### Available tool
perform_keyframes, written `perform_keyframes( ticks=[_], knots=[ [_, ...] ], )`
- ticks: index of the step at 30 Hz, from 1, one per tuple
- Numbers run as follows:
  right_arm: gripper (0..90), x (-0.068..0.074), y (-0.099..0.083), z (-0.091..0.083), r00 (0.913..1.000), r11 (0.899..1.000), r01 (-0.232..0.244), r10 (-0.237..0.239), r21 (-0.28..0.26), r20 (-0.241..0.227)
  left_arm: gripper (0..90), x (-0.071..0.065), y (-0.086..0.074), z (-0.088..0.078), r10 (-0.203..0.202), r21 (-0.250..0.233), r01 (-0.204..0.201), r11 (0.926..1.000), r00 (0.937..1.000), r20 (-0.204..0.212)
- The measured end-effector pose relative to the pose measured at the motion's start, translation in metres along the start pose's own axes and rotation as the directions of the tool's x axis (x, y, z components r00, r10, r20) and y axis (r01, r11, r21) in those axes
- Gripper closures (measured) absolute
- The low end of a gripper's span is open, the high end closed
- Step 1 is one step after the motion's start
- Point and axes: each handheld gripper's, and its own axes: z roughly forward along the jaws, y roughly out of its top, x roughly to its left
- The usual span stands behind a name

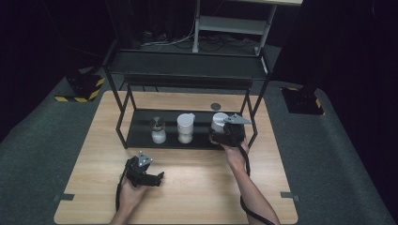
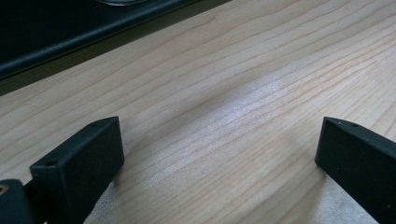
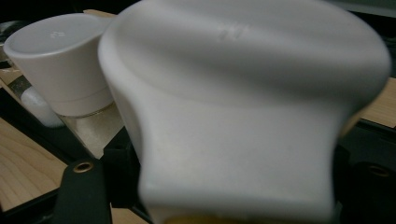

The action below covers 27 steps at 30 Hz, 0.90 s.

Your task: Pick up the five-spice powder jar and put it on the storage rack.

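Right gripper [image 1: 224, 132], clamped on the white-capped shaker [image 1: 218, 121] at the shelf's [image 1: 141, 136] three o'clock end, probably should lower straight and release gently.

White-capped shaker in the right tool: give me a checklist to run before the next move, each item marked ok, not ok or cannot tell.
1. Right tool shut on the white-capped shaker: ok, the jaws flank its body in the right gripper view.
2. Shaker's base resting on the rack's lower shelf: cannot tell, the base is hidden.
3. Gap to the middle shaker: ok, they stand apart in the high view.
4. Rack post beside the right tool: cannot tell if it clears; it stands very close.
5. Left tool free: ok, jaws wide apart over bare table.
6. Leftmost shaker upright: ok.
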Motion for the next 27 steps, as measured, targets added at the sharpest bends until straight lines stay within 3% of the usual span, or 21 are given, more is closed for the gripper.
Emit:
perform_keyframes(
  ticks=[27],
  knots=[
    [30.2, 0.004, 0.007, 0.026, 0.9996, 1.000, -0.016, 0.016, 0.016, 0.022, 1.1, 0.000, 0.000, 0.000, -0.001, 0.000, 0.001, 1.0000, 1.0000, 0.000]
  ],
)
